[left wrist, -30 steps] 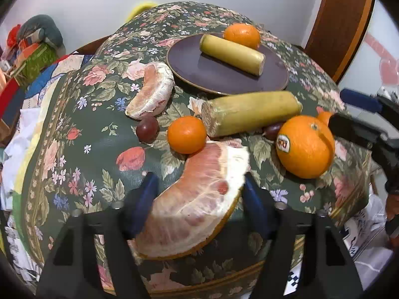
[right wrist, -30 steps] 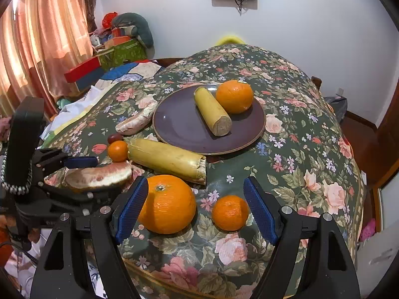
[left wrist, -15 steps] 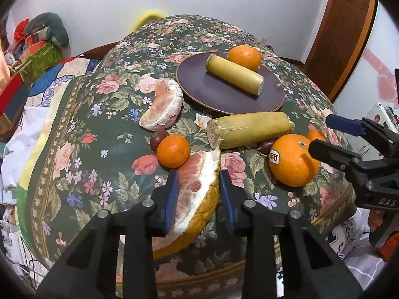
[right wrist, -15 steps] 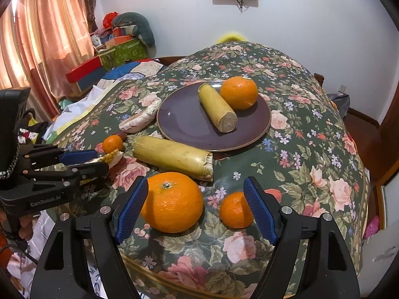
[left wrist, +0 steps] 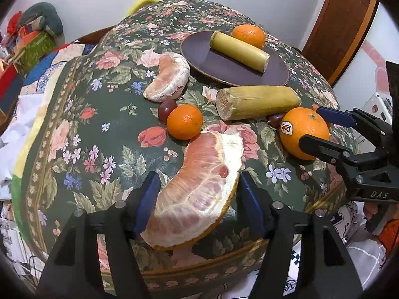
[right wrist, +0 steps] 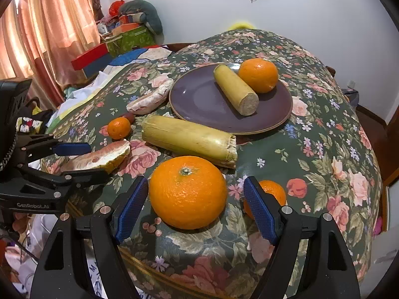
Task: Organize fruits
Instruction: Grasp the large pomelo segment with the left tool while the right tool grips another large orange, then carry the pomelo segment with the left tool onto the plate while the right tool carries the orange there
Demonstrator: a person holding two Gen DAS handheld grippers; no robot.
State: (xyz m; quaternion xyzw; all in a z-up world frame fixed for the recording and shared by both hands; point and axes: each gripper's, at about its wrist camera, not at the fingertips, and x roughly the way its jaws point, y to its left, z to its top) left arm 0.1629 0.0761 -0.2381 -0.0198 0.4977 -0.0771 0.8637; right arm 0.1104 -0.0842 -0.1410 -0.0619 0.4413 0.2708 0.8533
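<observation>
Pomelo wedge (left wrist: pixel 199 189): soft, juicy, bruises; grip by rind. Left tool (left wrist: pixel 197 199) opening round it, untouched; right tool (right wrist: pixel 194 206) open.

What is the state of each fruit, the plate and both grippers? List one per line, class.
Left gripper: opening, pomelo wedge between its fingers.
Pomelo wedge: peeled, lying at the table edge.
Right gripper: open around the big orange.
Big orange: whole, on the cloth.
Plate: holds one cane piece and one orange.
Second pomelo piece: lying beside the plate.
</observation>
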